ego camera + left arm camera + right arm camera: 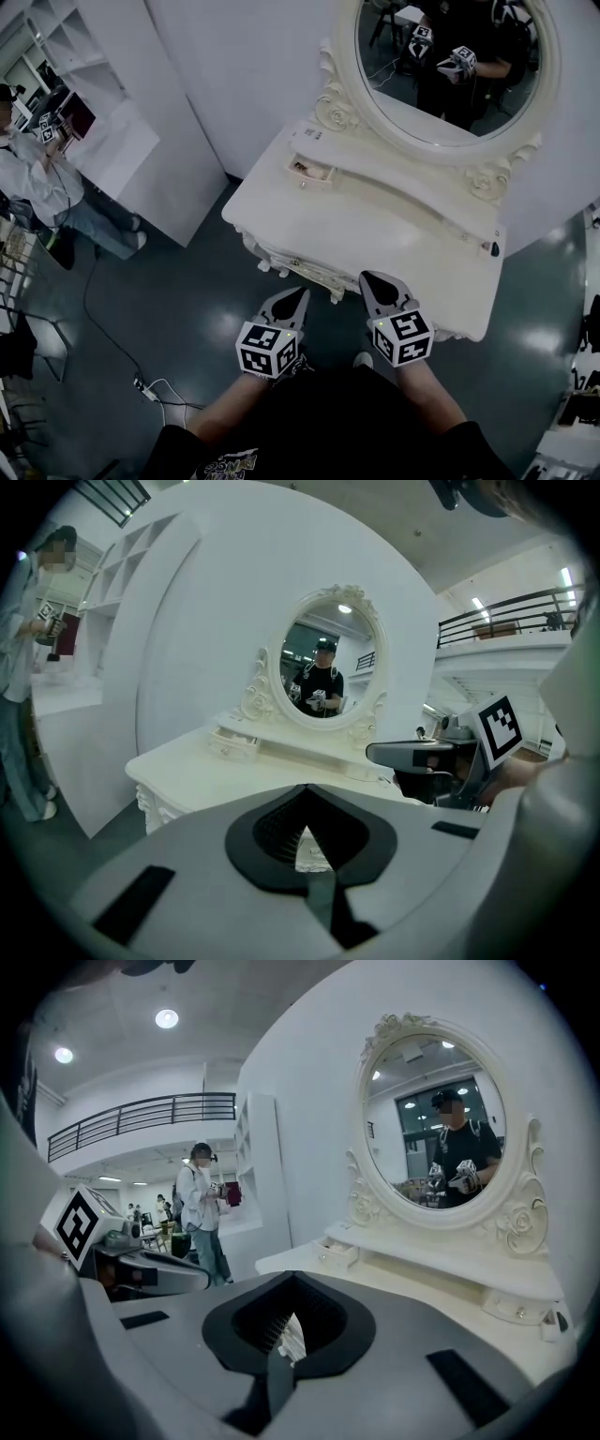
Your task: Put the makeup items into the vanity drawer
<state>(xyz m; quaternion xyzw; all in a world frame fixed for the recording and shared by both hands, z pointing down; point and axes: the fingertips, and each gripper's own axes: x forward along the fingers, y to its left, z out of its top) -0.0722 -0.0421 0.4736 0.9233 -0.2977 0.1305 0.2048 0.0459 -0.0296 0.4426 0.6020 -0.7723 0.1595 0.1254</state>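
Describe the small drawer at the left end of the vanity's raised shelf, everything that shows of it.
The small drawer is cream-white like the vanity, seemingly painted wood, box-shaped, with a small knob on its front. It sits at the left end of the raised shelf, below the oval mirror. It stands pulled out with its top open. Something brownish lies inside, too small to identify. Nothing outside the vanity touches it.

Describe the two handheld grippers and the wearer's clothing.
Both the left gripper and right gripper have grey shells tapering to a point, with black ribbed pads inside. Each carries a white cube printed with black square markers. The person wears a black short-sleeved top.
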